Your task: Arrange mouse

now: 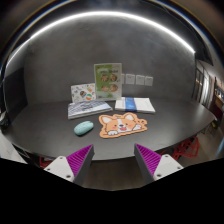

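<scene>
Gripper (109, 160): fingers spread, nothing held | mouse (84, 127): seen on the dark table (40, 125), just beside the corgi-shaped mat (123, 125), well ahead of the fingers | a level approach, centred across its sides, was judged advisable.

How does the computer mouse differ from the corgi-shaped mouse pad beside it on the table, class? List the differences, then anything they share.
The mouse is a small, rounded, pale green lump; the corgi-shaped mouse pad is wider, flat and orange and white. The mouse is plain, while the mouse pad shows a cartoon dog. The mouse rests on the bare table, off the mouse pad. Both lie beyond the open gripper, side by side.
</scene>
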`<state>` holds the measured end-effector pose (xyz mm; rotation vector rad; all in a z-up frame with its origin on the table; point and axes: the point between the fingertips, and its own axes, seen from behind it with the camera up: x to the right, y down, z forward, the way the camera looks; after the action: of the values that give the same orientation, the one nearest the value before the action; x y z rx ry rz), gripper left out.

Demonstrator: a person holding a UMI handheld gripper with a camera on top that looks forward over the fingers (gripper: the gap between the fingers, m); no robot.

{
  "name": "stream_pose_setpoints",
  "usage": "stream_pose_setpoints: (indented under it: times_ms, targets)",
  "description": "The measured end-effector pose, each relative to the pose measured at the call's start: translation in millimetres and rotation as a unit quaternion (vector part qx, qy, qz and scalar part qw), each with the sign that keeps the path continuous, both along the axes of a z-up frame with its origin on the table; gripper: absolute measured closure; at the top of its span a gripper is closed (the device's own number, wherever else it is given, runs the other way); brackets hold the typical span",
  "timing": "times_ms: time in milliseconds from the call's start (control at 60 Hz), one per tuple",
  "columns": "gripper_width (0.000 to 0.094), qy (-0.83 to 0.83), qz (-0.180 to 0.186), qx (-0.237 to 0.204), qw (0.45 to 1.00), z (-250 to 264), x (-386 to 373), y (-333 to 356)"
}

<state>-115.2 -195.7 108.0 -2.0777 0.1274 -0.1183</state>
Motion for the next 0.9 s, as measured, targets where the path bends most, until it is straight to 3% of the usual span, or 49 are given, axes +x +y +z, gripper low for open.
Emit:
stream_pose_setpoints:
  times_ms: [200,417,583,600,667,767,900]
  targets:
    - [0.0091,-0.024,0.051,-0.003,0.998,-8.8,-23.2,19.0]
    - [0.0091,0.033,0.157,-0.009,0.987,-53.7,-77.5,67.0]
    - [0.0099,0.074,0.229,-0.047,0.969,-112.2,-128.4,111.7]
    - [0.0033,0.076,0.234,-0.053,0.968,-118.0,-131.1,115.5]
    - [0.0107,0.063,0.239,-0.040,0.968,-119.1,-134.9,140.7]
    - [0.0102,0.086,0.243,-0.050,0.965,-114.2,-145.9,163.3]
    - [0.0117,0.094,0.221,-0.054,0.969,-112.4,-147.1,196.8]
